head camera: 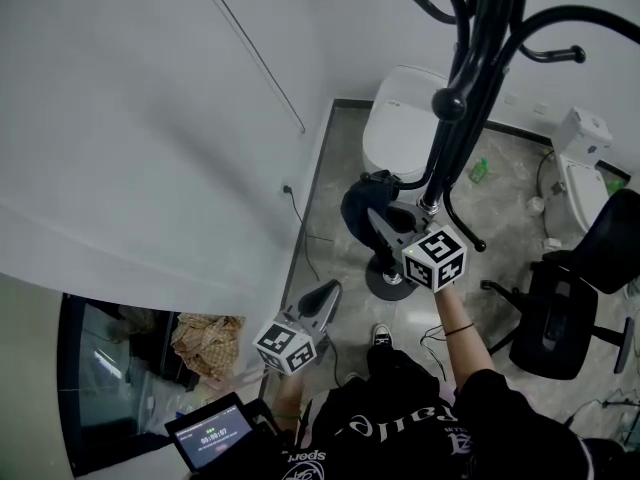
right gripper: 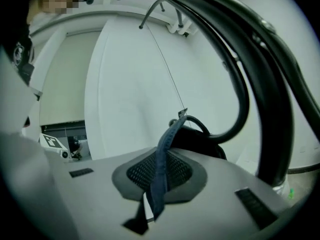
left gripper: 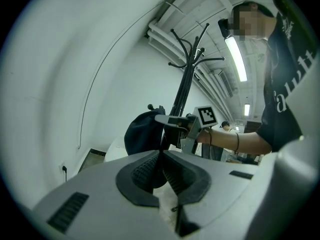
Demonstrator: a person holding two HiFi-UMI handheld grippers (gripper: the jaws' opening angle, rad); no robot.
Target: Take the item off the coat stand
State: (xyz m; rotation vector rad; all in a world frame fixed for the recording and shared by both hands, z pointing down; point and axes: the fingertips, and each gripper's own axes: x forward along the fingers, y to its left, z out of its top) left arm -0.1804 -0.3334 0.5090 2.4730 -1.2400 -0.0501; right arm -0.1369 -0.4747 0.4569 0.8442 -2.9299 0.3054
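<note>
Jaws of right gripper (right gripper: 157,176) clamp strap (right gripper: 170,134) of dark item (head camera: 356,212).

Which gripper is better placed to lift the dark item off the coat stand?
Right. The right gripper has its jaws shut on the strap of the item at the stand. The left gripper hangs lower, away from it, jaws together and empty.

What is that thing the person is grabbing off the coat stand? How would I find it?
Find the tall black metal coat stand by the white wall and follow its pole down. Low beside the pole is a dark blue rounded fabric item, maybe a cap. The other hooks in view are bare, and its blue strap is pinched in the jaws of the right gripper.
</note>
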